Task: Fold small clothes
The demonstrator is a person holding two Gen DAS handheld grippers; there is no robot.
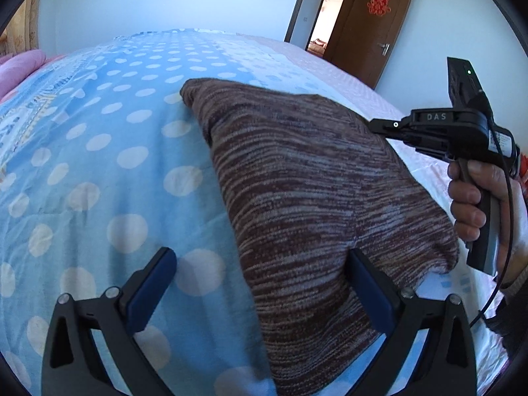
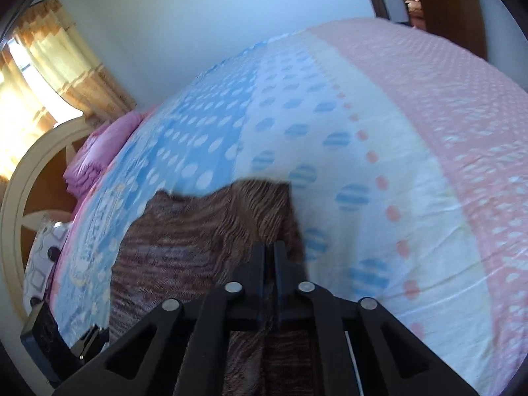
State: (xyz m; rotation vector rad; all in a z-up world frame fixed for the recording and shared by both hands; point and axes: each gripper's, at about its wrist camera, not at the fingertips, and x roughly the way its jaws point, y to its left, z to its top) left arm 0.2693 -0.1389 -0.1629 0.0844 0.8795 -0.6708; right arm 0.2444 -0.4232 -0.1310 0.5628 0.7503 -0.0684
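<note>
Knit garment: brown-and-grey striped knitwear [image 1: 297, 178], a single piece, lies folded flat on the bed, its far corner pointing toward the door.
Garment and left gripper: the left gripper [image 1: 264, 283] hangs just over the near end of the knit, jaws spread as wide as they go; the right-side pad [image 1: 369, 283] stands against the cloth, the left-side pad [image 1: 155, 283] over bare bedsheet, and nothing is gripped.
Garment and right gripper: the right gripper [image 2: 270, 257] sits over the knit's right-hand edge with its two fingers drawn together to a thin slit; the right wrist view is blurred there, and brown cloth [image 2: 204, 231] shows behind and below the fingers, but whether any of it is pinched cannot be told.
Hand: one hand [image 1: 478, 204] wraps the handle of the right gripper at the garment's right side, seen from the left wrist.
Count: one garment, two grippers, one visible hand.
Bedsheet: one spread [image 1: 99, 165], blue with pale dots under the knit, turning white with blue dots and then pink [image 2: 462, 132] further right.
Bedding at the head: a stack of pink folded bedding [image 2: 89, 165] beside a cream curved headboard [image 2: 19, 198].
Room: one brown door [image 1: 373, 33] stands open, bearing a red ornament [image 1: 379, 5]; yellow curtains [image 2: 66, 59] hang at a bright window.
</note>
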